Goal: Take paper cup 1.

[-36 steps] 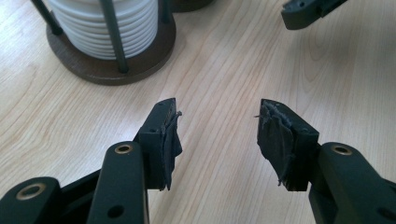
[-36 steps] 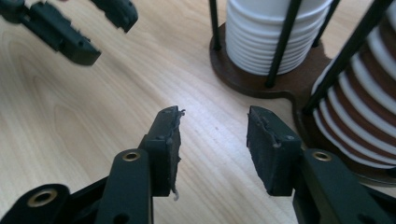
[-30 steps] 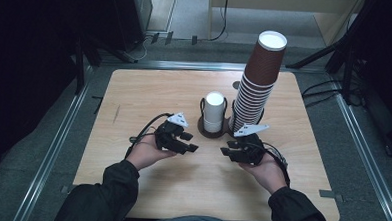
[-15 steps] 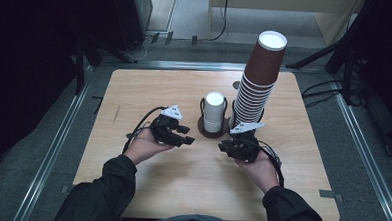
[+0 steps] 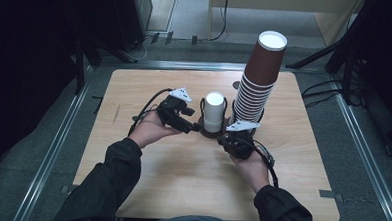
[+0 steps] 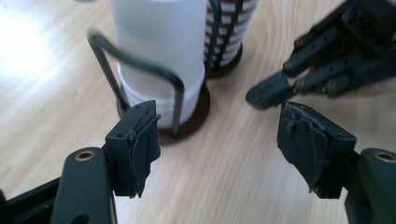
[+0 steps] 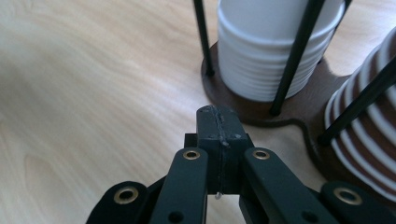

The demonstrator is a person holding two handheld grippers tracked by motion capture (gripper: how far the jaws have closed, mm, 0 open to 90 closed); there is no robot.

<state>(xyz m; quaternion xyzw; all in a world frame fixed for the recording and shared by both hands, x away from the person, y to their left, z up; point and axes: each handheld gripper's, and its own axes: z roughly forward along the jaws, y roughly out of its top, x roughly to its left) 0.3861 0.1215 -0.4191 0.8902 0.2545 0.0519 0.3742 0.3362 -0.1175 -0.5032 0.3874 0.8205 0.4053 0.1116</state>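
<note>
**Both grippers close in on the cup holder**

The person leans in from the near edge, dark sleeves forward, forearms angled inward. The left gripper (image 5: pixel 192 127) points toward the white cup stack (image 5: pixel 214 112) from its left, held low over the wooden table (image 5: pixel 135 88); its jaws have just been opening and stand apart with nothing between them, one pad (image 6: pixel 142 144) just short of the holder's dark round base (image 6: pixel 187 128). The right gripper (image 7: pixel 218 122) comes from the near right, its jaws pressed together on nothing, its tip close to the base edge.

The white cups sit nested inside black wire uprights (image 6: pixel 175 100) at the table's middle. Just beside them, on the right, rises a tall brown cup stack (image 5: pixel 258 78), leaning slightly. The wire loop stands between the left gripper and the white cups.
</note>
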